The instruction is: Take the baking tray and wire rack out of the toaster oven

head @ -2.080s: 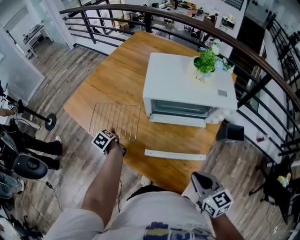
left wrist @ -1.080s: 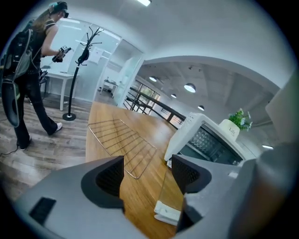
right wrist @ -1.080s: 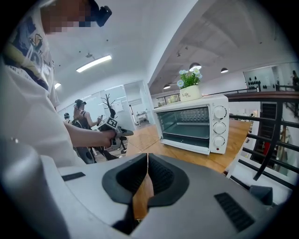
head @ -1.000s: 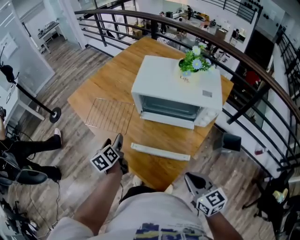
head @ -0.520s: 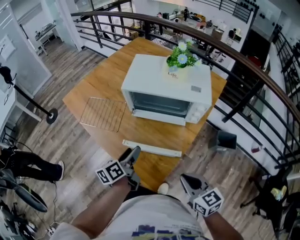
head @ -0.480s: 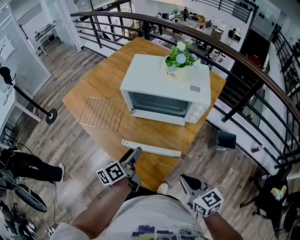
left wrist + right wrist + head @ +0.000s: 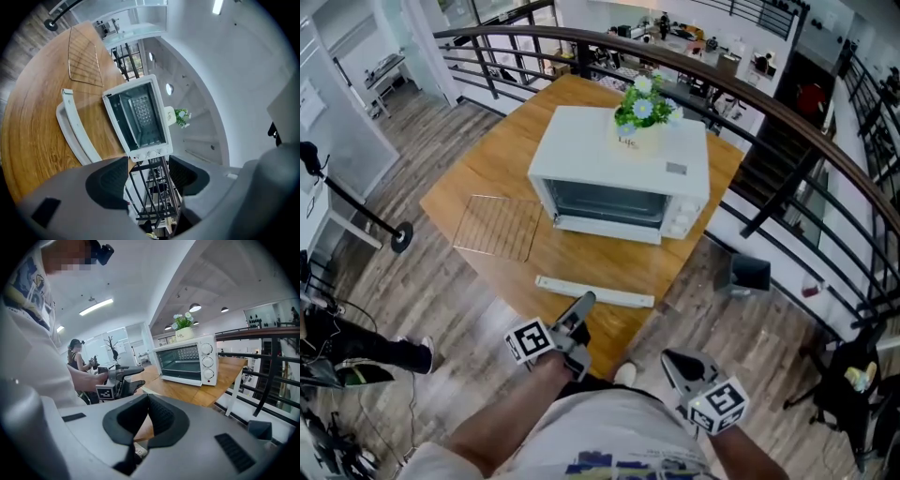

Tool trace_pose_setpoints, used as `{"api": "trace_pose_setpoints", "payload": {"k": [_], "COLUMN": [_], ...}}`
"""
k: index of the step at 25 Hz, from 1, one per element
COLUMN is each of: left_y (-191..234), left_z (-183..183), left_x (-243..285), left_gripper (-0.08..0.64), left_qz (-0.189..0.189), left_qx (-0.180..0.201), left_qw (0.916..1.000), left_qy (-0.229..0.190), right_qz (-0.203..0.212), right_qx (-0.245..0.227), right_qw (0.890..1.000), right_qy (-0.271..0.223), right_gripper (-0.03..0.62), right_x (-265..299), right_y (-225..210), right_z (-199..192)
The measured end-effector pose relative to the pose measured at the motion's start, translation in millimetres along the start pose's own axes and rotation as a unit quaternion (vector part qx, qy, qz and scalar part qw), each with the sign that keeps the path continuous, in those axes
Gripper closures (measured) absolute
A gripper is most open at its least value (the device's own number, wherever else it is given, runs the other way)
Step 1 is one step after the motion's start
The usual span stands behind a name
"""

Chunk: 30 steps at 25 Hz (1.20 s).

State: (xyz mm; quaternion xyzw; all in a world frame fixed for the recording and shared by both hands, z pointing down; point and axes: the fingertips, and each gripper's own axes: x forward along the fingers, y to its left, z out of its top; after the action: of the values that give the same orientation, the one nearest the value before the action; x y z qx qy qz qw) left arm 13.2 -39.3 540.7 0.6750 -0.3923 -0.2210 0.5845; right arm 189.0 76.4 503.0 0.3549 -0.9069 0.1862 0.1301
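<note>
Left forearm reaches in from the lower left of the head view, with the left gripper about level and its tips over the near edge of the wooden table. The gripper is rolled onto its side, so the table stands nearly on end in the left gripper view. Its jaws have just been closing a little but stand well apart, with nothing between the pads.

Right gripper sits low and close to the body, off the table's near corner. It is angled slightly down toward the toaster oven. Its jaw tips meet, with nothing held.

Wire rack lies flat on the table left of the oven, apart from both grippers. A long white piece lies on the table in front of the oven, just beyond the left gripper's tips; can't tell if it is the tray. A potted plant stands on top of the oven, and the oven's front faces the person.
</note>
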Motion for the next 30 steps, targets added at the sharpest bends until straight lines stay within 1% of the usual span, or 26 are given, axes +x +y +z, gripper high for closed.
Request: {"api": "trace_pose_setpoints", "payload": {"k": [6,9,11,14,16,24,30], "left_y": [1.5,5.4,9.2,10.3,9.7,14.3,27.4], "left_z": [-3.5,-1.2,0.6,8.2,13.8,40.1,57.0], "left_x": [18.7,30.0,36.3,49.1,61.0,105.0,129.3], "left_gripper": [0.302,0.313,0.318,0.353,0.359,0.36,0.36], "left_qz": [-0.012,-0.022,-0.02,-0.016,-0.02,-0.025,-0.025], "left_qx": [0.004,-0.003,-0.009,-0.01,-0.008,-0.013,-0.028], "left_qw": [0.9999,0.9997,0.9997,0.9998,0.9998,0.9996,0.9993], "left_qy": [0.011,0.012,0.009,0.006,0.005,-0.004,-0.009], "right_qz": [-0.015,-0.018,-0.02,-0.021,-0.02,-0.027,-0.036], "right_qx": [0.013,0.016,0.017,0.017,0.02,0.03,0.04], "right_qw": [1.0,1.0,1.0,1.0,1.0,0.999,0.998], "right_qy": [0.006,0.008,0.007,0.004,0.004,0.01,0.015], "right_gripper": [0.591,0.591,0.591,0.591,0.591,0.591,0.591], "right_x": [-8.6,-9.6,-10.4,-9.6,-8.0,0.7,10.3], "right_y": [-9.5,-14.7,-15.2,-13.9,-13.5,-17.7,-23.9], "right_z": [-5.8,-9.2,-8.3,-4.9,-5.1,-5.6,-6.8]}}
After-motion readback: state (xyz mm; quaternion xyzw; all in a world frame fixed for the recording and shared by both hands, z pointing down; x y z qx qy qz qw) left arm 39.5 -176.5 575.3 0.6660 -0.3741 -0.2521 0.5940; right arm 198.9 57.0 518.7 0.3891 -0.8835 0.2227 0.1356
